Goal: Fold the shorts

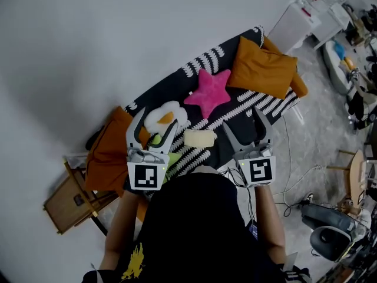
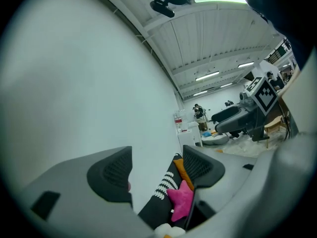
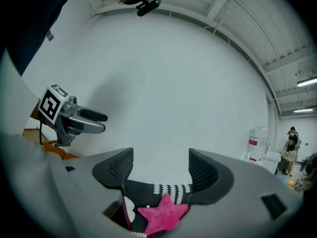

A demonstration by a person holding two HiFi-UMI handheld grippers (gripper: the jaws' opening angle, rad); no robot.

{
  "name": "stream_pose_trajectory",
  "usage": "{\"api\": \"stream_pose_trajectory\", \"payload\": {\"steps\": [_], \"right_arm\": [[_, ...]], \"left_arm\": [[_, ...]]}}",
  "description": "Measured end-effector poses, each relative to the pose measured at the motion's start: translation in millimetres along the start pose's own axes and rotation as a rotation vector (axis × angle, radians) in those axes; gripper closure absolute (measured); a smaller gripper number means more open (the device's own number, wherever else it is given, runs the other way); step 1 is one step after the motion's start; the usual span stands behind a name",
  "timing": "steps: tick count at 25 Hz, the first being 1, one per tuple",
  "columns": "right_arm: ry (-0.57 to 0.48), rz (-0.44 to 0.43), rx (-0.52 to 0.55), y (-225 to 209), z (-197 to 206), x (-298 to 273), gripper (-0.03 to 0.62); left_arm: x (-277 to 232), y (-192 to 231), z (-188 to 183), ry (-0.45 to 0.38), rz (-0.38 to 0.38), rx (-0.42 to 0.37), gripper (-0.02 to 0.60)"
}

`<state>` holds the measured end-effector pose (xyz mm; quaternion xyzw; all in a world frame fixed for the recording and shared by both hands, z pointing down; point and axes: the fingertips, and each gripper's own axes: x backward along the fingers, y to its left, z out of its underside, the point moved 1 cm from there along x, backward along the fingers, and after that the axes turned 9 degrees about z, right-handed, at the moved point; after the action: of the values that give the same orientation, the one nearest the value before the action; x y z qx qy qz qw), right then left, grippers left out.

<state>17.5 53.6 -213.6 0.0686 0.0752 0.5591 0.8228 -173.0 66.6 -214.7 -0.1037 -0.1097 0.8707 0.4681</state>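
A small pale yellow piece of cloth (image 1: 200, 138) lies on the black-and-white patterned sofa cover (image 1: 177, 84), between my two grippers in the head view; I cannot tell if it is the shorts. My left gripper (image 1: 158, 118) hovers over a white egg-shaped cushion (image 1: 165, 115), open, with nothing between its fingers. My right gripper (image 1: 242, 119) is level with it to the right, also open and empty. Each gripper view looks along open jaws (image 2: 156, 170) (image 3: 161, 170) toward a pink star cushion (image 1: 207, 92) (image 2: 181, 197) (image 3: 163, 214).
Orange cushions lie at the sofa's right end (image 1: 262, 66) and left end (image 1: 109, 152). A wooden frame (image 1: 68, 202) stands at lower left. Cables (image 1: 294, 175) and a grey machine (image 1: 330, 232) are on the floor at right. A white wall runs behind the sofa.
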Motion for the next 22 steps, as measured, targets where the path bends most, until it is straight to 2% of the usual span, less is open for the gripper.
{"api": "stream_pose_trajectory", "payload": {"steps": [2, 3, 4, 6, 7, 14, 18, 22], "right_arm": [[-0.003, -0.008, 0.008, 2.3, -1.4, 1.9, 0.254], [-0.005, -0.013, 0.013, 3.7, -2.5, 2.9, 0.275], [-0.007, -0.019, 0.016, 5.2, -3.6, 3.7, 0.304], [-0.014, -0.039, 0.017, 9.7, -5.7, 4.8, 0.377], [-0.017, -0.052, 0.014, 12.6, -6.5, 5.3, 0.398], [-0.032, -0.107, -0.043, 21.9, -10.8, 7.7, 0.542], [-0.037, -0.130, -0.061, 24.2, -12.9, 6.9, 0.576], [-0.035, -0.163, -0.062, 34.0, -16.1, 10.4, 0.576]], "left_arm": [[0.7, 1.4, -2.0, -0.030, -0.033, 0.062, 0.317], [1.1, 1.3, -2.7, -0.038, -0.041, 0.084, 0.332], [1.4, -0.1, -3.0, -0.030, -0.032, 0.068, 0.347], [1.7, -5.4, -2.0, 0.012, 0.019, -0.042, 0.397], [2.3, -8.4, 0.1, 0.025, 0.033, -0.060, 0.419], [12.1, -23.8, 8.6, 0.071, 0.057, -0.045, 0.508], [16.9, -25.3, 11.3, 0.080, 0.051, -0.030, 0.552], [21.7, -22.4, 10.5, 0.068, 0.030, 0.000, 0.568]]}}
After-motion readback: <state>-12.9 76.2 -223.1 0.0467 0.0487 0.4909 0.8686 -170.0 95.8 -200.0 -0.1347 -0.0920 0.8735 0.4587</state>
